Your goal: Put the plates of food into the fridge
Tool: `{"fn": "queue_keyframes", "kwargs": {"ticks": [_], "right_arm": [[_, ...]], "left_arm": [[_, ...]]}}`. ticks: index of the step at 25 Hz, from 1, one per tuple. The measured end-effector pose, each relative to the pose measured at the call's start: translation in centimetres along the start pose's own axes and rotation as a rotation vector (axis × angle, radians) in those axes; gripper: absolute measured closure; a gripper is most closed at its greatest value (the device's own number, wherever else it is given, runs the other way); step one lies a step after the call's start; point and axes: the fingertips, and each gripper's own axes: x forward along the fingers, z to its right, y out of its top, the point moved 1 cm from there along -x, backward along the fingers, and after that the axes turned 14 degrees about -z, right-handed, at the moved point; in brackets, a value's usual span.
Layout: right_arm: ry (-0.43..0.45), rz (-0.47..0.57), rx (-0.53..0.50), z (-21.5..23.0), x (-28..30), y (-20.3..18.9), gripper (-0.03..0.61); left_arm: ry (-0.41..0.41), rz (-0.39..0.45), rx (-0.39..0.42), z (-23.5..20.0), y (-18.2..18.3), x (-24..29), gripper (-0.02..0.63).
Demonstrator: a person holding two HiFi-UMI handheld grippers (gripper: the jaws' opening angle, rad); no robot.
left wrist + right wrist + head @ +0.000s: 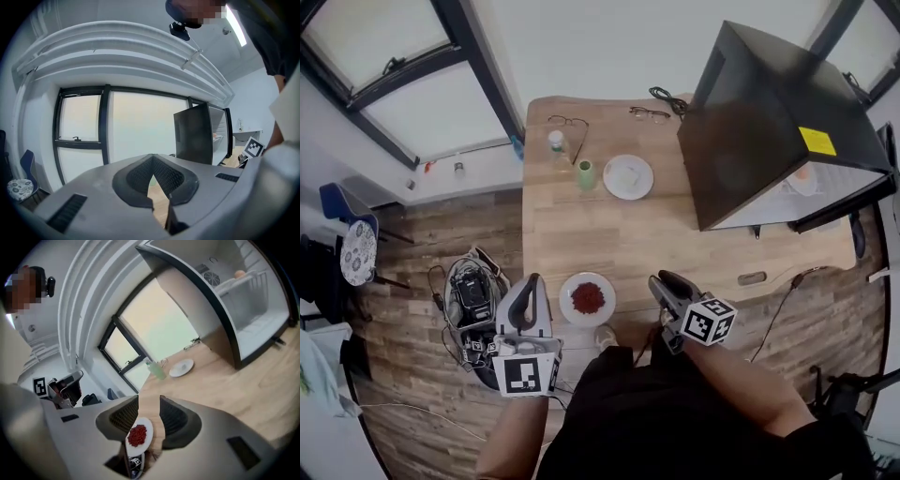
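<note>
writing: yellow label (817,141) on top of the black mini fridge (769,103), print too small to read. black-and-white square markers on both gripper cubes. no brand legible anywhere.

task items: white plate of red food (587,298) at the near edge of the wooden table (694,244), between the two grippers in the head view. second white plate (628,176), with pale food, sits further back between a green bottle (585,173) and the fridge. the fridge stands open, white interior showing.

left gripper (532,279): jaws together at the tips, nothing between them, just left of the red-food plate.

right gripper (661,279): jaws wide apart, holding nothing. the red-food plate shows through the gap but the pads are clear of it.

hard to make out: fridge interior is mostly cut off. a small pale-orange item (239,273) sits on a shelf, perhaps fruit. glasses (568,122) and a second pair (649,113) lie at the far edge.
</note>
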Motion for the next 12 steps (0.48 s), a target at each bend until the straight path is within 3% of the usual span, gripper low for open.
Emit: {"fn": "queue_keyframes", "kwargs": {"ticks": [6, 12], "right_arm": [[0.057, -0.138, 0.182, -0.5, 3.6, -7.1, 0.420], [0.093, -0.269, 0.239, -1.5, 7.3, -13.1, 0.420]], "left_arm": [[0.014, -0.042, 0.013, -1.5, -1.4, -1.6, 0.611], [0.049, -0.097, 0.026, -3.0, -3.3, -3.2, 0.611]]}}
